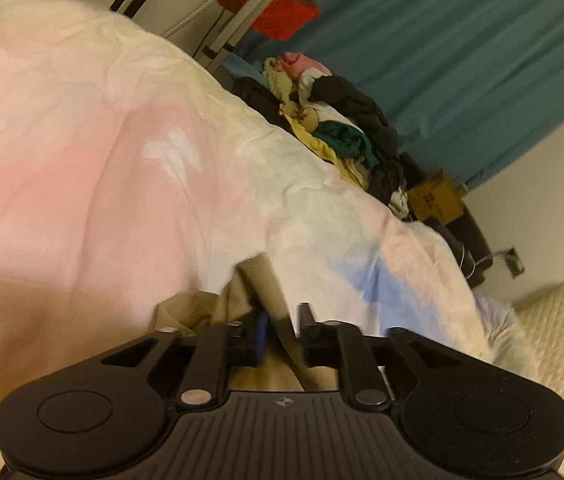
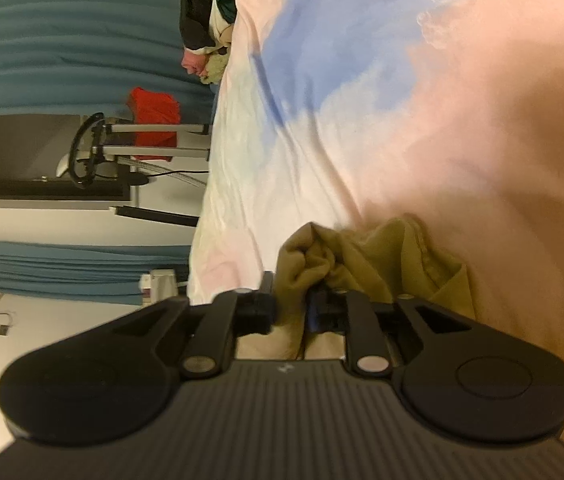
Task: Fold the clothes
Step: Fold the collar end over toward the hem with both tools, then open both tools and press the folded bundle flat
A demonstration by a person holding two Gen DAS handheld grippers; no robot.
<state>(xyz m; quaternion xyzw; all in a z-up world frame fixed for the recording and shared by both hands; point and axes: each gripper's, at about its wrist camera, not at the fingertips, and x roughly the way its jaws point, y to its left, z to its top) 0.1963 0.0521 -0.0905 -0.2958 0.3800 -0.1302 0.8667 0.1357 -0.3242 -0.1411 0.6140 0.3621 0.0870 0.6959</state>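
Both grippers are hovering part-open, left gripper point(image 1: 282, 320) and right gripper point(image 2: 290, 300) each straddling the olive garment's point(image 2: 362, 256) bunched fabric on the bedsheet point(image 1: 122, 160).

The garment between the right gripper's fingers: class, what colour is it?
Olive-tan, plain with no pattern. The garment shows best in the right wrist view.

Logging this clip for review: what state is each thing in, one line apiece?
Left gripper: fingers parted, tan cloth between them.
Right gripper: fingers parted, olive-tan cloth bunched between them.
Tan garment: crumpled, lying on the bedspread.
Pastel bedspread: spread out, lightly wrinkled.
Clothes pile: unfolded, heaped at the far edge.
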